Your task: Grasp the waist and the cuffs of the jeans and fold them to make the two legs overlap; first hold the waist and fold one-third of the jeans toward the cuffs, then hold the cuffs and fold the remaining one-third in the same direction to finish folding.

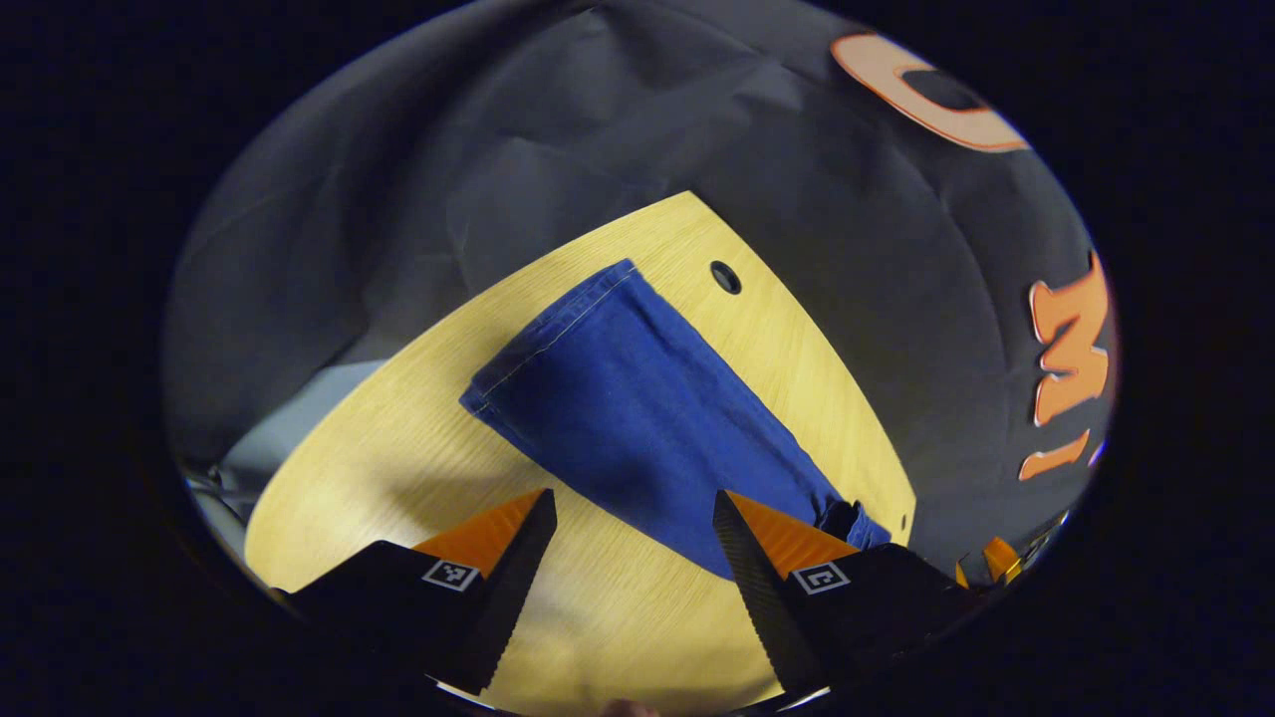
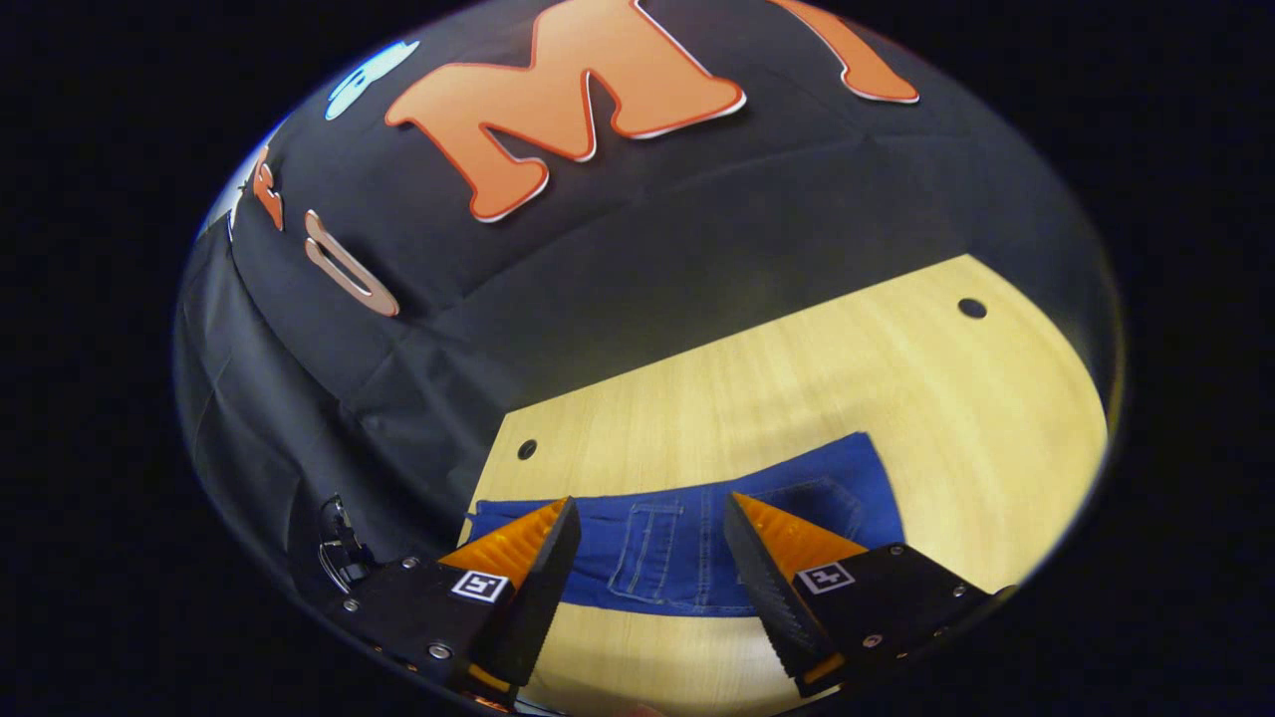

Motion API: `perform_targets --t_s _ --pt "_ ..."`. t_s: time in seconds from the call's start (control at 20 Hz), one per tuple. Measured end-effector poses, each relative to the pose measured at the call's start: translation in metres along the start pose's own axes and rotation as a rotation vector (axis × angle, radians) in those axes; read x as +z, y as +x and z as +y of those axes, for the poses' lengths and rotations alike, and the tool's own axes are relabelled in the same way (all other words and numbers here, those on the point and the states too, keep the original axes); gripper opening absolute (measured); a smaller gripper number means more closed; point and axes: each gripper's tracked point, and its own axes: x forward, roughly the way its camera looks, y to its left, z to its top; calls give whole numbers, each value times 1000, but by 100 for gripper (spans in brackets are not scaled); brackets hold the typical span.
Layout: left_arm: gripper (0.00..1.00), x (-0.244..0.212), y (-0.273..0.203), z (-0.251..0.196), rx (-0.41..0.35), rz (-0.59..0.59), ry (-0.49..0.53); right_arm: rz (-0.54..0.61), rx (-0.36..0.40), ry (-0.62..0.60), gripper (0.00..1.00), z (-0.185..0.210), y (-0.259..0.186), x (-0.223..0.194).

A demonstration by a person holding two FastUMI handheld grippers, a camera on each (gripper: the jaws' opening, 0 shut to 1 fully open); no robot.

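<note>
Jeans (image 1: 637, 418) lie flat on the bench (image 1: 418, 448), legs overlapped. Left claw (image 1: 633, 513) and right claw (image 2: 652, 518) hover wide, holding nothing.

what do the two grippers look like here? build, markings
Both match: the left gripper and right gripper each have two wedge-shaped fingers with serrated inner edges on black blocky mounts, each carrying a square black-and-white fiducial tag. Small screws dot the right gripper's mounts.

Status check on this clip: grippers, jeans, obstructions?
Left gripper and right gripper open, holding nothing. Blue denim jeans flat on light wooden table. No obstruction seen.
</note>
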Motion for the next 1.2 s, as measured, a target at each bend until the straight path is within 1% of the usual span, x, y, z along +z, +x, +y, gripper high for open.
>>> perform_targets --t_s 0.05,0.1,0.25,0.45,0.5,0.75,0.85,0.95,1.0,1.05,1.1,1.15,1.2 --pt "98 3 4 6 1 -2 -38 -23 -22 -4 91 -8 -7 9" --pt "98 4 8 15 23 4 -62 -39 -42 -5 91 -14 -13 16" --pt "98 8 15 28 32 18 -113 -93 -91 0 93 -32 -30 37" --pt "98 36 20 33 -7 -20 -210 -145 -126 24 93 -44 -46 58" --pt "96 41 25 29 -19 -26 -221 -155 -136 32 93 -47 -49 61" --pt "93 55 43 20 -26 -39 -178 -185 -169 42 93 -55 -67 67" --pt "91 60 53 12 -8 -48 -156 -185 -182 44 93 -58 -70 66" --pt "87 60 62 11 15 -50 -114 -183 -183 53 93 -58 -74 66" --pt "75 61 66 12 20 -48 -103 -187 -188 57 93 -61 -75 67" --pt "70 62 69 13 27 -48 -100 -185 -189 57 93 -62 -76 66" --pt "51 60 72 18 52 -37 -119 -186 -197 62 93 -65 -77 65" --pt "32 64 77 10 30 -59 -156 -184 -194 67 93 -65 -77 65" --pt "13 60 81 8 3 -48 -178 -182 -198 77 93 -68 -79 64"
